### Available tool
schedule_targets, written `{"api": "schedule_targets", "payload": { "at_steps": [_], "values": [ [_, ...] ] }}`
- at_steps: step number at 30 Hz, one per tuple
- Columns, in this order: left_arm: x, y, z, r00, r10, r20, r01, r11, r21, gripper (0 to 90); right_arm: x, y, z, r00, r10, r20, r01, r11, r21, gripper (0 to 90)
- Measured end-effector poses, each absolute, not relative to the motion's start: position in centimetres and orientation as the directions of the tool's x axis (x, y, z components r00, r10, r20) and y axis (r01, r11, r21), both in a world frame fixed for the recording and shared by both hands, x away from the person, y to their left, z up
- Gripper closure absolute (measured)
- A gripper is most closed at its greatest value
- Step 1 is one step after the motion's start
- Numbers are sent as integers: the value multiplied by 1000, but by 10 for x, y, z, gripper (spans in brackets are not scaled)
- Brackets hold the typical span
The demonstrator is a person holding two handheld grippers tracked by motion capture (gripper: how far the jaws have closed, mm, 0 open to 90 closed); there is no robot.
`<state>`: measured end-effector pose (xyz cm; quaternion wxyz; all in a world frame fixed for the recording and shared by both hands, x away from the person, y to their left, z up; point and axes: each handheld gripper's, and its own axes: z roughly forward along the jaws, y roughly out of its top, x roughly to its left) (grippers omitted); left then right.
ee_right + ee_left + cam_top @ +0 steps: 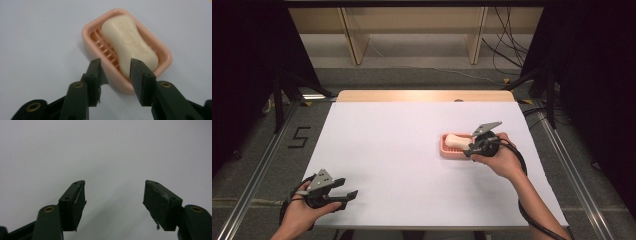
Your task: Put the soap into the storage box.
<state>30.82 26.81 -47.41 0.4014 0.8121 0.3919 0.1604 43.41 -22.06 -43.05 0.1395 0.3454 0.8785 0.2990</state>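
A cream bar of soap (455,140) (127,40) lies in a pink slatted soap dish (443,150) (88,37) on the right half of the white table. My right gripper (468,150) (115,67) hovers at the dish's near right end. It is open, and its narrow gap spans the soap's near end and the dish's rim; nothing is clamped. My left gripper (351,197) (115,192) rests low near the front left of the table, open wide, with only bare white surface between its jaws.
The white table surface (402,150) has a wooden strip (422,95) along its far edge. Beyond it stand wooden shelf legs (354,45) and loose cables (507,50) on the floor. Black stands flank both sides.
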Motion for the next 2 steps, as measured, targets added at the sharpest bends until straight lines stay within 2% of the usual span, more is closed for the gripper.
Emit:
{"api": "schedule_targets", "payload": {
  "at_steps": [2],
  "values": [
    [308,267,-475,636,770,-52,501,-361,786,334,425,-225,-435,-723,690,-31,530,583,616,637]
  ]
}}
